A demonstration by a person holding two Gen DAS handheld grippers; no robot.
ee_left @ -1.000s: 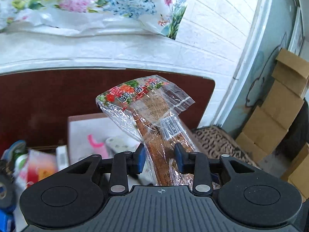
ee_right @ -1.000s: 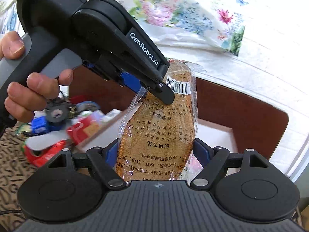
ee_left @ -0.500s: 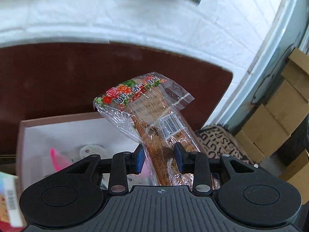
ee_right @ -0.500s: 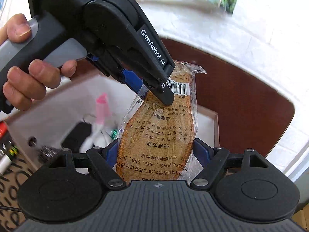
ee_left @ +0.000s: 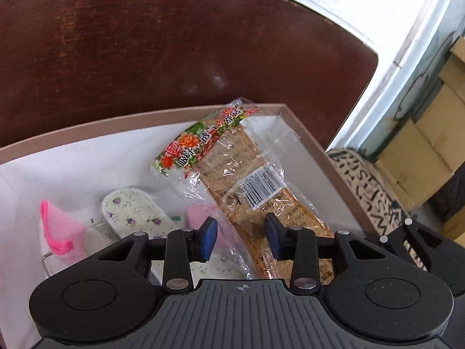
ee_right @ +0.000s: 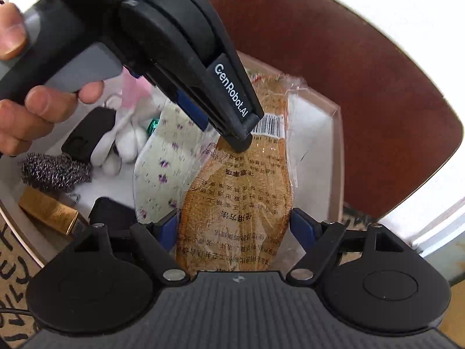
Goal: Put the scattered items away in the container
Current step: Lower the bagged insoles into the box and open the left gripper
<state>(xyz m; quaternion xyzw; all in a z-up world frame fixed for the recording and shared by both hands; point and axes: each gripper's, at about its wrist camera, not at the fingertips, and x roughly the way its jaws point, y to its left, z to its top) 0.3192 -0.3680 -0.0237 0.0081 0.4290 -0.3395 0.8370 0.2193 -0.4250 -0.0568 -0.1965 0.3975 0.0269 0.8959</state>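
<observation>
Over the right half of the white-lined cardboard box (ee_left: 305, 133), the cellophane-wrapped tan insole packet (ee_right: 238, 203) hangs between both grippers. Left gripper (ee_left: 241, 237) jaws look slack around it; right gripper (ee_right: 234, 229) jaws pinch it. Best lowered flat beside the floral insole (ee_right: 162, 171) before release.

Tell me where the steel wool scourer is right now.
In the right wrist view, the steel wool scourer lies inside the box at its left edge, just above a gold carton and below a black pouch.

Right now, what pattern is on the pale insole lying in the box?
Small purple flowers on cream insole, clearest in the right wrist view.
</observation>
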